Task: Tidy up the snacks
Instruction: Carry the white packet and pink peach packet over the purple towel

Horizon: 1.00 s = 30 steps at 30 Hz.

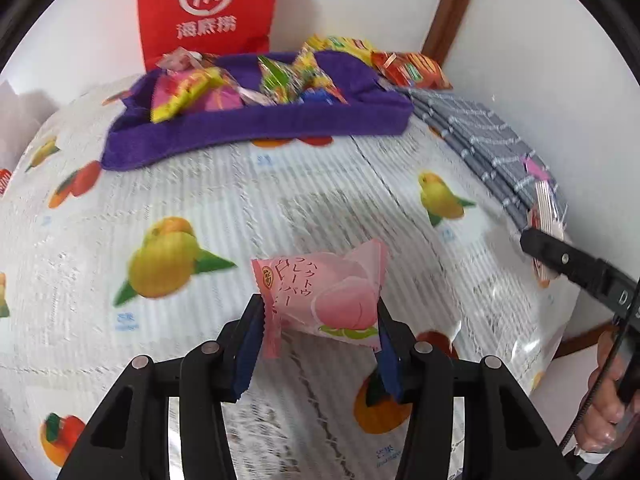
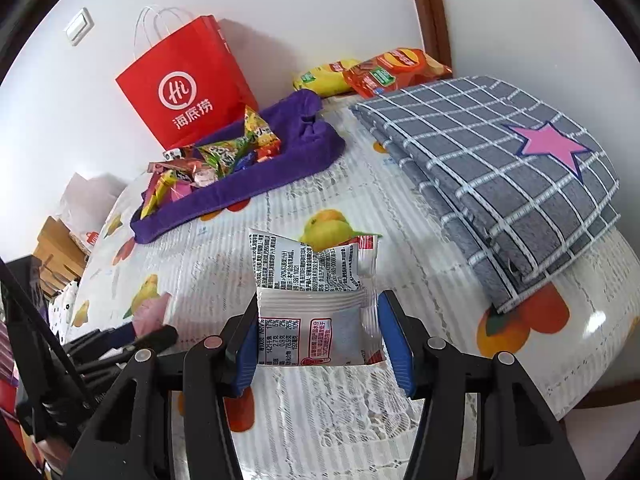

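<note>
Left wrist view: the left gripper (image 1: 320, 316) is clamped on a pink peach-print snack packet (image 1: 320, 292), its blue pads (image 1: 248, 344) pressing the packet's two sides, and the packet hangs clear above the fruit-patterned tablecloth (image 1: 180, 200). The purple tray (image 1: 256, 124) serves as the landmark: it lies beyond the gripper toward the wall, its well heaped with bright wrapped snacks (image 1: 224, 88). A red paper bag (image 1: 208, 4) stands just behind the tray against the wall. Yellow and orange chip bags (image 1: 404, 64) lie at the tray's far right corner, and a folded grey checked cloth (image 1: 492, 148) lies just to the tray's right. In the right wrist view, the right gripper (image 2: 320, 340) is closed on a white snack packet (image 2: 316, 304) printed with small text, its blue pads against the packet's edges; this packet is held nearer the camera than the tray, above the tablecloth. At the lower right edge of the left wrist view a hand (image 1: 608, 396) grips the right gripper's handle, well to the right of the tray.
</note>
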Motion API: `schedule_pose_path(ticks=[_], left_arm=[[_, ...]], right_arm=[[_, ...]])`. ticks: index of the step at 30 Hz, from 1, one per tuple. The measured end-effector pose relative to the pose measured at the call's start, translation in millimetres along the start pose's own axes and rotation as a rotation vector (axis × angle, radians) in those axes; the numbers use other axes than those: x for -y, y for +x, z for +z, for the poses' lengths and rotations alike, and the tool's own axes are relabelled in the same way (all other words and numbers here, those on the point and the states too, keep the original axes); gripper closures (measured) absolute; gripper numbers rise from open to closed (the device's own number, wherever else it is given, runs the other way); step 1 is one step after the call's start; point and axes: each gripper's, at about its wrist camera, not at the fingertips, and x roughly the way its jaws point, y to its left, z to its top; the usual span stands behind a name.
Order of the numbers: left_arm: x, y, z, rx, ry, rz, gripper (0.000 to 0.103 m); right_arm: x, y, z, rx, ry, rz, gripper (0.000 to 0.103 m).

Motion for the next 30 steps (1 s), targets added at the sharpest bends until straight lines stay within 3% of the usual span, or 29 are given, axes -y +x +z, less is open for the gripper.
schedule_pose_path(ticks=[16,30], left_arm=[[-41,-36,62,0.108,-0.056,0.036,0.055],[-65,-52,151,0.189,-0.069,0.076,0.055]], right_arm=[[-55,-6,59,0.071,-0.127,0.032,0.049],[-111,10,152,0.13,-0.2,0.059,0.049]])
